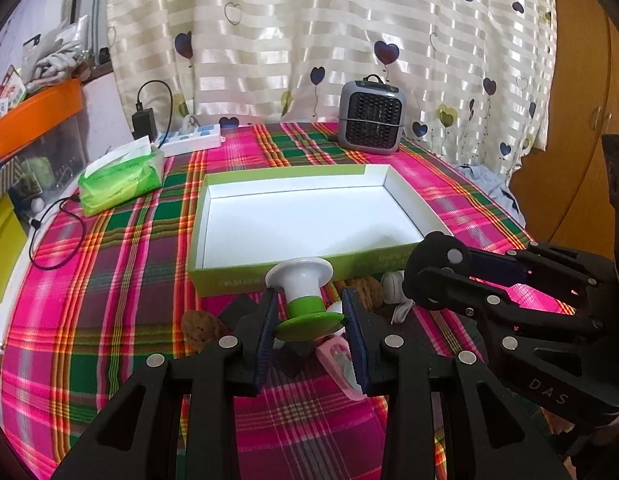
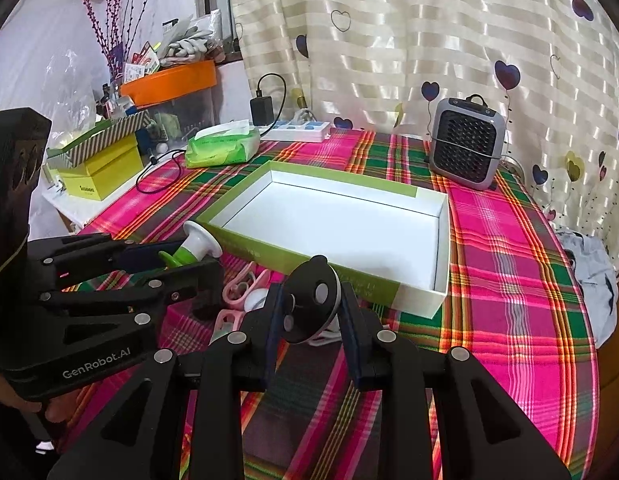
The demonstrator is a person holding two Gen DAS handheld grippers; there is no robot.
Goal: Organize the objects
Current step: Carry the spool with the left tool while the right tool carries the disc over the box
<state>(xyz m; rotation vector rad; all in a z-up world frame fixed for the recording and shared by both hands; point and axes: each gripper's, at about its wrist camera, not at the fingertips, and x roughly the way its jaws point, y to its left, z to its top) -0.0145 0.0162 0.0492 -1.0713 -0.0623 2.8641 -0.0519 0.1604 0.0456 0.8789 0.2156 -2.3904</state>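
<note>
The green-and-white spool point(image 1: 305, 300) is sitting low centre in the left wrist view, lifted off the cloth and tipping its white flange toward the box. The left gripper point(image 1: 311, 330) is clamping it across the green flange, probably so the wider rim cannot slip down through the pads. In the right wrist view the same spool point(image 2: 193, 250) is showing at middle left, just short of the box's near wall.

The right gripper point(image 2: 311, 312) is pinching a black-and-white round object point(image 2: 313, 304) edge-on, low centre of its own frame (what the object is, I cannot tell). Both loads are being held high, which reads as clearance for the wall.

The green box point(image 1: 293, 278) with its white floor is filling mid-frame, nothing lying inside it. Its near wall is the edge that matters: each gripper needs to clear it before lowering. Open room inside is wide.

Below the grippers, clutter is crowding the cloth: pink clips point(image 2: 239, 284), a walnut point(image 1: 199, 322), a white cord point(image 1: 397, 308). Further out, a tissue pack point(image 1: 121, 178) is lying at upper left, a small grey heater point(image 1: 371, 118) is standing at top centre, and a power strip point(image 1: 191, 140) is lying at the cloth's far edge, all well apart from the box's near wall.
</note>
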